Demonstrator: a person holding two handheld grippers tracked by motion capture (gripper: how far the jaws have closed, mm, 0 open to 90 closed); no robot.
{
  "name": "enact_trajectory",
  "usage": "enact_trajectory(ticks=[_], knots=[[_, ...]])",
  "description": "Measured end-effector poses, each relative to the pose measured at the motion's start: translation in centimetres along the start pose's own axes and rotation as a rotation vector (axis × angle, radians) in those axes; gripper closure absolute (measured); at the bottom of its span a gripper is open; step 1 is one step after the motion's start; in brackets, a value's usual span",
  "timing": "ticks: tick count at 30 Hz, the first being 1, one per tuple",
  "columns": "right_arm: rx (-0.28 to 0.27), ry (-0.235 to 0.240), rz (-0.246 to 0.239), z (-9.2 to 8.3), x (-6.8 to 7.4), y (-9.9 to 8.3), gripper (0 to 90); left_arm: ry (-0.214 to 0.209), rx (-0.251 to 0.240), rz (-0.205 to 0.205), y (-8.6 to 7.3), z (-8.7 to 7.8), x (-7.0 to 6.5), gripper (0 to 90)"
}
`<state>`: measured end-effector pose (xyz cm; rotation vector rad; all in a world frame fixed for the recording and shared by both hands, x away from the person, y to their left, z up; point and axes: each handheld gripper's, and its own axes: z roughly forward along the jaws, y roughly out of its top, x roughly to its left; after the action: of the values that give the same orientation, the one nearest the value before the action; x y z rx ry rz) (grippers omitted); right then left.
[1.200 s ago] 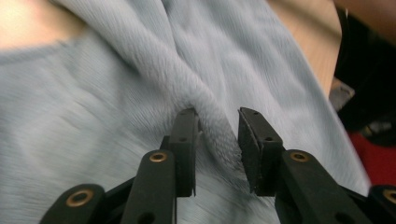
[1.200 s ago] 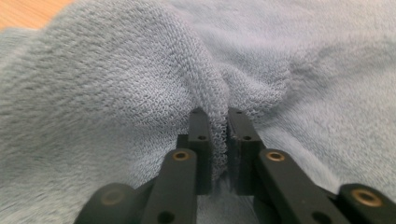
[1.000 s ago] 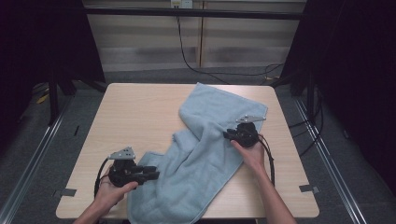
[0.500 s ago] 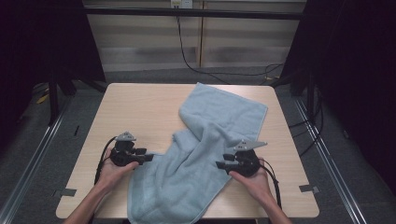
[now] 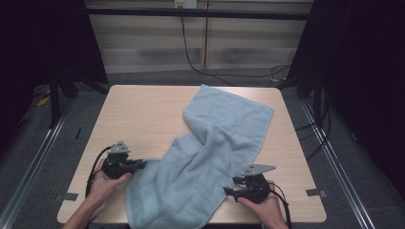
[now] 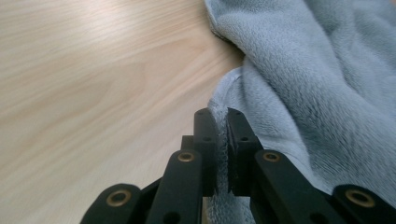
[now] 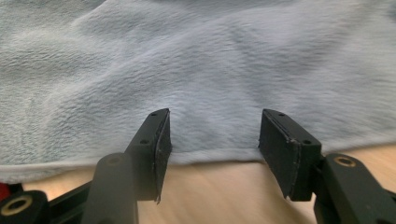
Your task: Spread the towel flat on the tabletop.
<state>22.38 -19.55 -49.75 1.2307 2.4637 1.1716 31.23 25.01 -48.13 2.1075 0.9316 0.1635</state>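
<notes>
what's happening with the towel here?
A person works a crumpled light blue towel on a wooden table with a handheld gripper in each hand. The left gripper has just closed and is clamped on the towel's edge at its near left side. The right gripper has its jaws apart, having just been opening, lined up at the towel's near right edge without pinching it yet. The towel is not yet spread flat or folded.

Black two-finger grippers w/ brass screws [image 6: 186, 157]; grey three-cornered plates [image 5: 258, 168]; black cables [image 5: 95, 161]; bare forearms.
</notes>
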Motion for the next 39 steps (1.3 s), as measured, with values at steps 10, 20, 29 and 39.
enact_trajectory(ticks=[10,20,29,39], knots=[[0.022,-0.107,-0.128,1.2,2.0,0.4,58.9,-0.038,-0.077,-0.068,-2.8,-3.1,0.4,85.1],[-0.059,-0.081,-0.038,-2.1,-0.7,0.4,86.5,-0.148,-0.157,-0.079,-4.2,-6.2,-3.0,85.2],[-0.090,-0.130,0.005,-7.1,-1.9,-2.5,85.9,-0.243,-0.034,-0.002,-6.3,-6.3,-7.7,83.0],[-0.130,-0.089,0.024,-7.0,-2.3,-1.7,64.3,-0.203,-0.063,0.009,-0.5,-3.8,-4.2,54.1]])
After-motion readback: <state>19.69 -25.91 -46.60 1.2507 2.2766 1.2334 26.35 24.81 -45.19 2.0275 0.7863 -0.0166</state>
